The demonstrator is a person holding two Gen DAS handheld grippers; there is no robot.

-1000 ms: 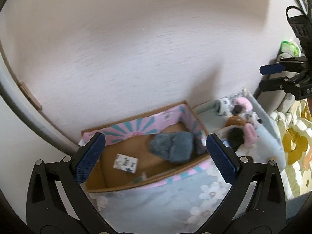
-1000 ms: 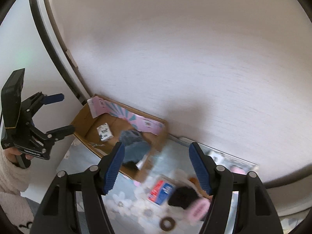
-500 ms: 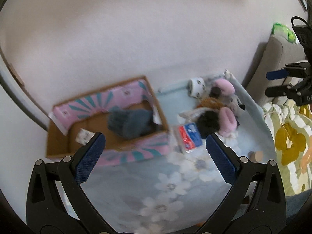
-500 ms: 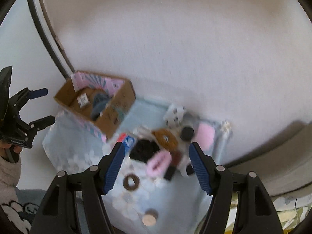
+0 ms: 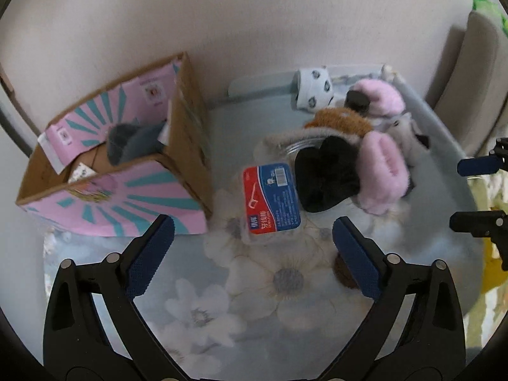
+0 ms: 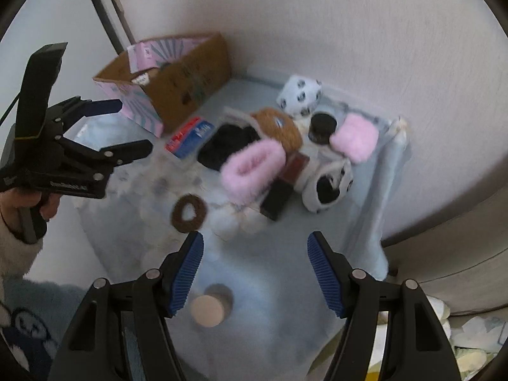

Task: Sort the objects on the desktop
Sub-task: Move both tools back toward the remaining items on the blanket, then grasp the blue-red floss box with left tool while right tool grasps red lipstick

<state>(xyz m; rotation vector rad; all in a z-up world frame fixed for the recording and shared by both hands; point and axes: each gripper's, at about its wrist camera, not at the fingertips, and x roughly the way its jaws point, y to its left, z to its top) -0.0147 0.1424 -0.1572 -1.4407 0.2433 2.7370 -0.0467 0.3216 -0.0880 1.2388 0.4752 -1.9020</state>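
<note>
**2 open grippers hovering over a cluttered cloth, nothing picked up yet**

I am holding the left gripper (image 5: 250, 254) above the near part of a pale floral cloth (image 5: 285, 285), its jaws spread wide and gripping nothing. I am aiming it toward a red and blue floss-pick box (image 5: 271, 199), which is lying flat just right of the cardboard box (image 5: 190, 146), probably because that is the easiest loose item to reach.

I am keeping the right gripper (image 6: 255, 273) on the right side, also wide open and empty, hanging over bare cloth. Just beyond its left finger a small brown hair ring (image 6: 189, 212) is lying alone, and a round cream-topped item (image 6: 208, 311) is sitting near that finger's base; blur is hiding what it is.

The things to sort are heaped at the far right: a black scrunchie (image 5: 327, 174), 2 pink fluffy pieces (image 5: 385, 171), a brown furry piece (image 5: 341, 122) and a white spotted roll (image 5: 314, 90). They are touching and overlapping, so I judge loose outliers should go first.

The cardboard box is standing at the far left against the wall, open at the top. Inside it a grey fuzzy item (image 5: 136, 141) and a small white card (image 5: 81, 171) are lying.
</note>
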